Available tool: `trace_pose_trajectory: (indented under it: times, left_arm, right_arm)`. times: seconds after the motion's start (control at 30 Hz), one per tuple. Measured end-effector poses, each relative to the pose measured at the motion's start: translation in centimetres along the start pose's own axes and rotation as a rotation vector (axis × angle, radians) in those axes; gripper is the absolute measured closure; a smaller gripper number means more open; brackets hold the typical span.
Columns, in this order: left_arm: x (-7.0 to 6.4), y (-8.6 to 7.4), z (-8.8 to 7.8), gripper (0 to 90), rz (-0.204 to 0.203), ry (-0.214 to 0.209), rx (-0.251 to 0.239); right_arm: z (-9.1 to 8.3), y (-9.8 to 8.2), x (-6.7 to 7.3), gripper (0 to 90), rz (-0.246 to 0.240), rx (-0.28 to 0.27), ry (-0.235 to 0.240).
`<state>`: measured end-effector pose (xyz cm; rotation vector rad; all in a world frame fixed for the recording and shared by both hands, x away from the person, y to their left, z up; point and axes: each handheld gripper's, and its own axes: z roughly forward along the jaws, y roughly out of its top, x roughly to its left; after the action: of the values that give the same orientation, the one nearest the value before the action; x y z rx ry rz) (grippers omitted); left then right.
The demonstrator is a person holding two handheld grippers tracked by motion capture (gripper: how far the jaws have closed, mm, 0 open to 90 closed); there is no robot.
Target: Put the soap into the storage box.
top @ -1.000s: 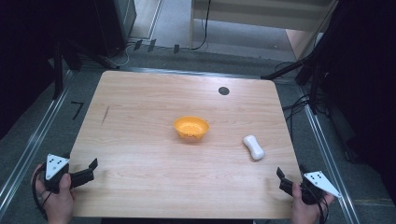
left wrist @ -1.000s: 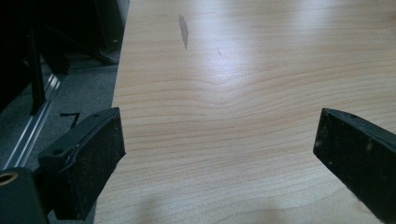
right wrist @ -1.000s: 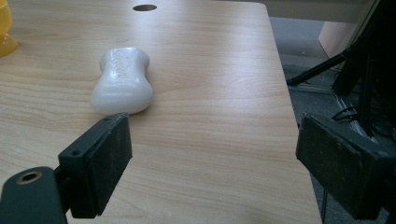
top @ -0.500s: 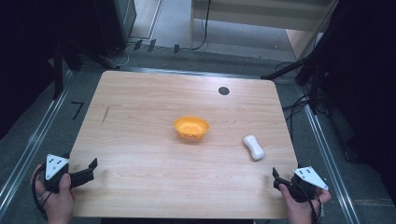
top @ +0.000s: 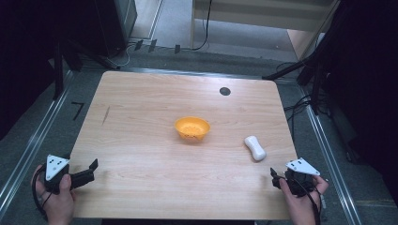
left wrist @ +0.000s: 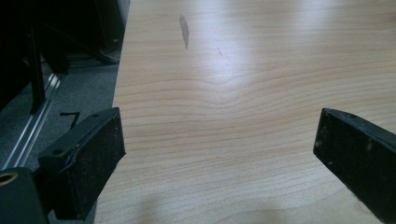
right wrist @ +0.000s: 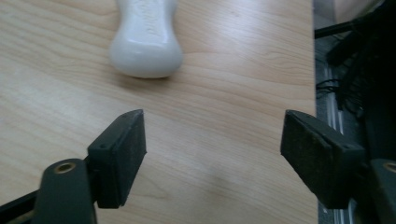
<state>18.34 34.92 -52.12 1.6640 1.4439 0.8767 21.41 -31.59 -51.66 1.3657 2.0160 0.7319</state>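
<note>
An orange bowl [top: 192, 128] sits near the middle of the wooden table [top: 141, 117]. A white peanut-shaped object [top: 255, 147] lies to its right, near the table's right edge; it also shows at the top of the right gripper view [right wrist: 145, 37]. My right gripper [top: 277, 178] is open just in front of that white object, over the table's front right corner, nothing between its jaws [right wrist: 212, 149]. My left gripper [top: 91, 169] is open at the front left edge, over bare wood [left wrist: 219, 149].
A small black round mark [top: 225, 91] lies at the back right of the table. A dark streak [top: 106, 115] marks the wood at the left. Metal rails and cables run along the floor on both sides.
My right gripper has moved left and forward, in over the table's front right corner toward the white object. The left gripper has stayed put.
</note>
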Motion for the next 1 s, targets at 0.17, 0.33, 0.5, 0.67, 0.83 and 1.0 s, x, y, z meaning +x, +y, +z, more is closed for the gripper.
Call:
trace_pose_trajectory:
  times: [0.17,0.33,0.5,0.67,0.83,1.0]
  left_arm:
    - [0.0,0.0,0.0,2.2,-0.001,-0.003,0.001]
    - [0.1,0.0,0.0,2.2,-0.004,-0.007,-0.002]
    - [0.1,0.0,0.0,2.2,-0.009,-0.007,-0.006]
    - [0.1,0.0,0.0,2.2,-0.009,-0.007,-0.007]
    - [0.1,0.0,0.0,2.2,-0.010,-0.008,-0.007]
    - [0.1,0.0,0.0,2.2,-0.010,-0.010,-0.007]
  right_arm:
    - [0.7,1.5,0.0,27.8,-0.021,0.123,0.049]
    - [1.0,2.6,0.0,29.9,-0.032,0.180,0.053]
    - [1.7,3.8,-0.2,29.0,-0.035,0.239,0.054]
    - [2.3,4.8,-0.5,29.3,-0.037,0.289,0.088]
    - [2.8,5.6,-0.4,29.2,-0.035,0.336,0.101]
    - [3.2,6.6,-0.2,28.7,-0.031,0.373,0.113]
